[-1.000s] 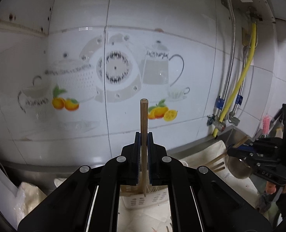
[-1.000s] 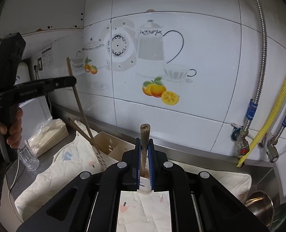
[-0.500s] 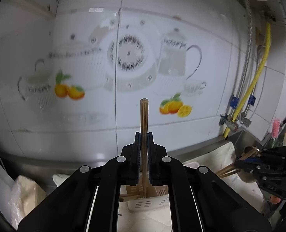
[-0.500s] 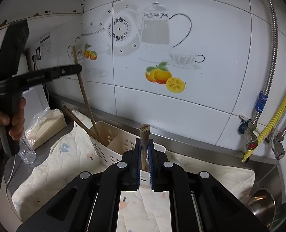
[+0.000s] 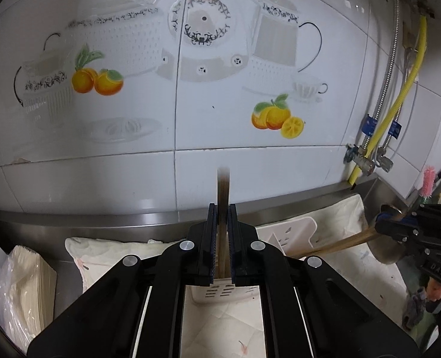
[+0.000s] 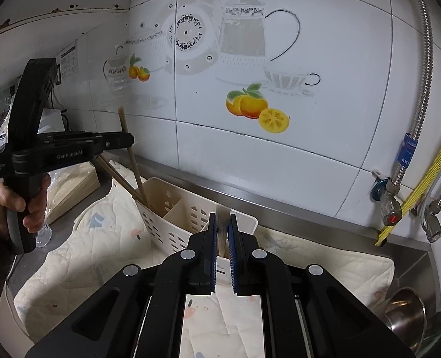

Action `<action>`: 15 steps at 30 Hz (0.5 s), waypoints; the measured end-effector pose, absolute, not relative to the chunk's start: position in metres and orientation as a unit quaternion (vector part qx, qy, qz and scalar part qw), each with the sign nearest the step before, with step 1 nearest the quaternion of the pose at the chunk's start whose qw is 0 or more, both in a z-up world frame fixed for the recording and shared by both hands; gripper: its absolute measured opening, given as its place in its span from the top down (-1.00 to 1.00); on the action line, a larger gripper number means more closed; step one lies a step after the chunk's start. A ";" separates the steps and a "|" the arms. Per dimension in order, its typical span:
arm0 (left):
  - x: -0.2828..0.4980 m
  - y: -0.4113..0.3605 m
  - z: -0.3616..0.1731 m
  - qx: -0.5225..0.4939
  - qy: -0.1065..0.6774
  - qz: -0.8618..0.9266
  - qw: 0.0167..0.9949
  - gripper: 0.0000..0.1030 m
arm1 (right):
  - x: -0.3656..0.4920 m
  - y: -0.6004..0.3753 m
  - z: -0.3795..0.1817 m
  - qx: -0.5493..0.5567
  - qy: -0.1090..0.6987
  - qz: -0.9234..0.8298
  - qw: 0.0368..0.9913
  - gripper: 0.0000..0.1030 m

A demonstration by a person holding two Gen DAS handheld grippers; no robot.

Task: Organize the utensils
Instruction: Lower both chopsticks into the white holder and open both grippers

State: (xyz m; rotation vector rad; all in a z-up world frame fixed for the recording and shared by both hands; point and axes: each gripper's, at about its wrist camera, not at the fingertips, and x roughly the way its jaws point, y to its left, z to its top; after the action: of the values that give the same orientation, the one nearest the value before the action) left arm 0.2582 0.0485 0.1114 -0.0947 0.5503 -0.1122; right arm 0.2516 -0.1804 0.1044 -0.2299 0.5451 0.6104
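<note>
Over the quilted cloth (image 6: 80, 256), both tongs pinch wooden utensils before tiled wall (image 6: 325, 137).

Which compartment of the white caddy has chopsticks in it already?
The leftmost compartment in the right wrist view, below the left tongs: chopsticks lean out of it; the neighbouring one shows none.

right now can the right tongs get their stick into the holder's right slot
Probably yes. The right tongs, shut on a stick, sit just over the holder, and the chopsticks held by the left tongs stand in its far-left slot, well clear.
</note>
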 end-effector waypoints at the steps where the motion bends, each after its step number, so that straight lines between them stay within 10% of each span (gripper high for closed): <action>1: 0.258 0.048 0.111 -0.045 0.271 -0.056 0.960 0.86 | 0.251 -0.181 0.105 -0.111 0.264 0.295 0.911 0.85; 15: 0.224 0.043 0.124 -0.033 0.249 -0.045 0.967 0.16 | 0.223 -0.190 0.121 -0.106 0.226 0.293 0.923 0.61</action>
State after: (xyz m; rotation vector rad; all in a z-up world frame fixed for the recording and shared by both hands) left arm 0.2241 0.0429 0.1241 -0.0664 0.5036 -0.0911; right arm 0.2226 -0.1901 0.1205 -0.2181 0.4633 0.6017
